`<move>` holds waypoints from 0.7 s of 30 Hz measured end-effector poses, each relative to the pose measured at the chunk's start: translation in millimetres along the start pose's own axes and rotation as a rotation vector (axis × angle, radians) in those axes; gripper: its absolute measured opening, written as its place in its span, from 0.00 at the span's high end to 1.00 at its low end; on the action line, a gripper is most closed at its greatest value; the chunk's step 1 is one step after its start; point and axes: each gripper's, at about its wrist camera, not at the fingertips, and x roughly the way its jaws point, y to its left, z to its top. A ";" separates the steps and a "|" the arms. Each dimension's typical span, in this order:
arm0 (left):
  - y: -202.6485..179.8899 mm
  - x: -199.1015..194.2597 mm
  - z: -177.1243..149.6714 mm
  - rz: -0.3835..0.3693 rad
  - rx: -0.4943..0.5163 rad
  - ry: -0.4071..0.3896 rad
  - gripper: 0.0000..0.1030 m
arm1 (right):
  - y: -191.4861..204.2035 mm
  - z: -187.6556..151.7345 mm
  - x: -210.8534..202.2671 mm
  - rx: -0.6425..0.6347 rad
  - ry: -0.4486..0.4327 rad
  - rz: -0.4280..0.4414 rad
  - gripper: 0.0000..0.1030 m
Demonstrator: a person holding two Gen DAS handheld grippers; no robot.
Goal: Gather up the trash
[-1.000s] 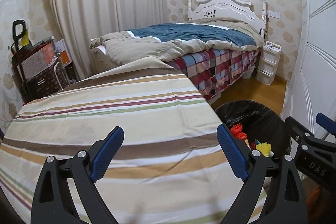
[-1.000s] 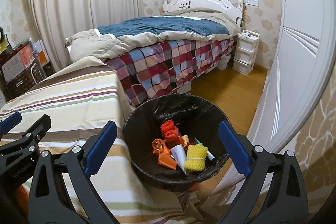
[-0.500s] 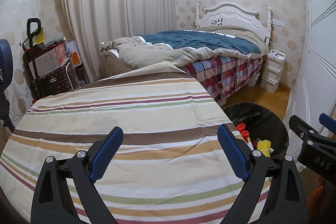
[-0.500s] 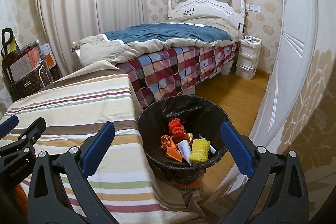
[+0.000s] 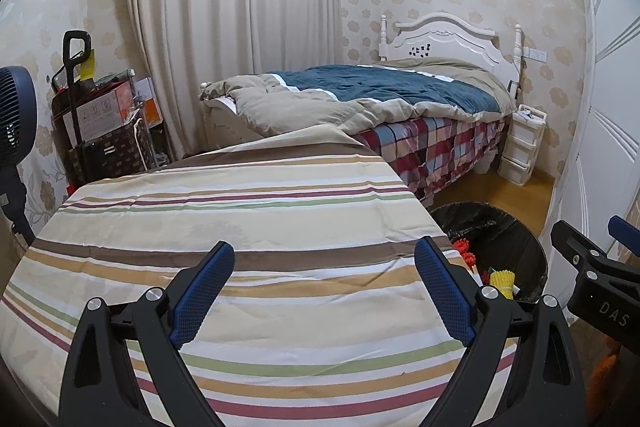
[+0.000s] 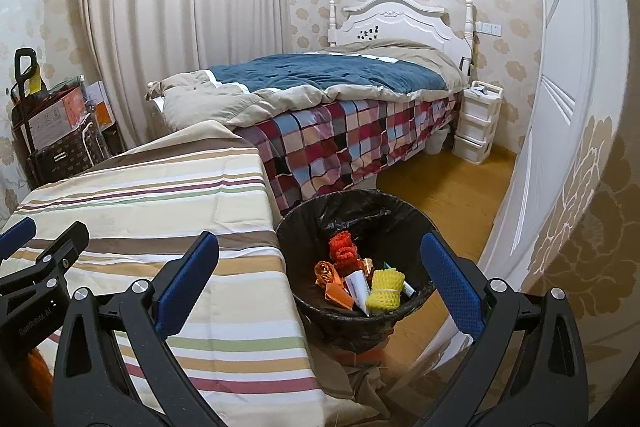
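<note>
Both claws, left claw (image 5: 324, 287) and right claw (image 6: 318, 275), gape wide and empty while I judge the trash (image 6: 360, 277) in the bin (image 6: 400, 223) beside the desk (image 5: 240, 211) light, crushable, best pinched mid-body.

Glossy plastic bin liner (image 6: 362, 211) — matt striped cloth (image 5: 240, 211)

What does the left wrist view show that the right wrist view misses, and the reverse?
Only the left wrist view shows the blue fan at its left edge. Only the right wrist view shows the bin's contents fully: orange wrappers and a white paper cone. Both show the striped table, the black trash bin, the yellow netting, the bed, and both grippers open and empty: left gripper, right gripper.
</note>
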 end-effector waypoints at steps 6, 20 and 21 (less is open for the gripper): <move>0.4 -0.2 -0.2 0.000 -0.001 -0.001 0.12 | 0.4 -0.4 -0.6 -0.001 0.002 0.001 0.04; 0.0 -1.2 -1.5 -0.001 -0.001 0.002 0.12 | 1.7 -0.6 -2.7 0.001 0.001 0.000 0.04; -0.1 -0.6 -1.6 -0.001 -0.002 0.003 0.12 | 1.6 -0.6 -2.6 0.000 0.001 0.000 0.04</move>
